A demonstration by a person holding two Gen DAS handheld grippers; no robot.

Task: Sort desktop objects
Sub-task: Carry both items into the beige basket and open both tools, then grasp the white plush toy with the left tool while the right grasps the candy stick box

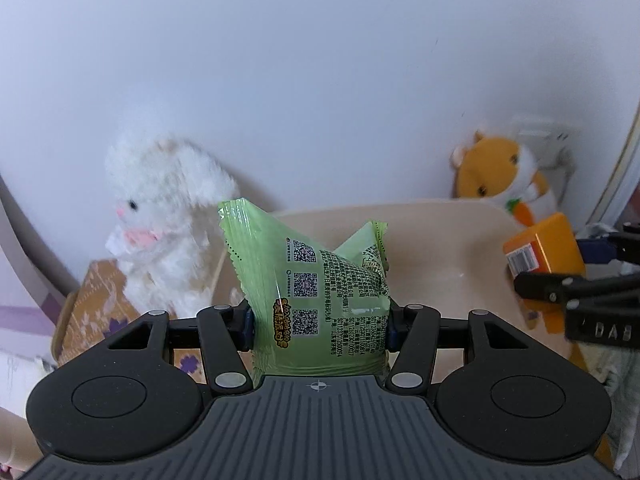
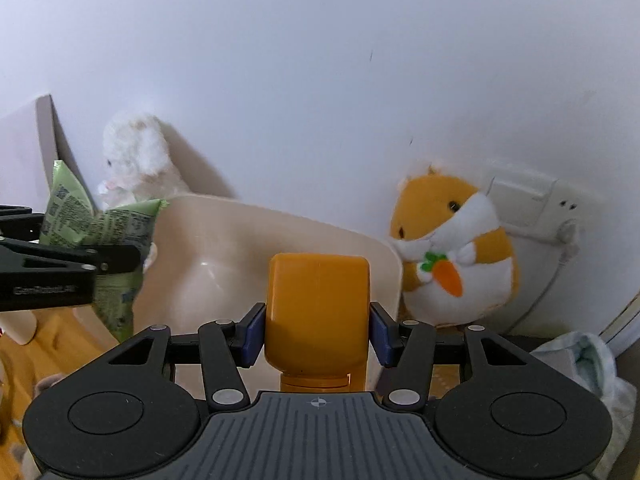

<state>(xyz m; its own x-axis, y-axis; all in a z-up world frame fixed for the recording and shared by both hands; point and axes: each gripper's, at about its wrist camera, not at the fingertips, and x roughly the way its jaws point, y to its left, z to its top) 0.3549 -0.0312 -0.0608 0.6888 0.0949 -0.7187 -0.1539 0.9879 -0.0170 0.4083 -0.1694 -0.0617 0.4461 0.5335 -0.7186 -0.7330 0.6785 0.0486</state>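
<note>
The left gripper (image 1: 320,320) clamped a green snack packet (image 1: 320,292) over the beige bin's (image 1: 440,216) near rim; the right gripper (image 2: 318,328) pinched an orange bottle (image 2: 318,304) beside it; crowding risked collision, and the slick packet could have slipped.

L gripper (image 1: 319,320) pinching green snack packet (image 1: 320,300) above beige bin (image 1: 440,248)

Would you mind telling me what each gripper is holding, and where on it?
The left gripper clamps a green snack packet across its lower half. The right gripper clamps an orange bottle by its sides.
</note>
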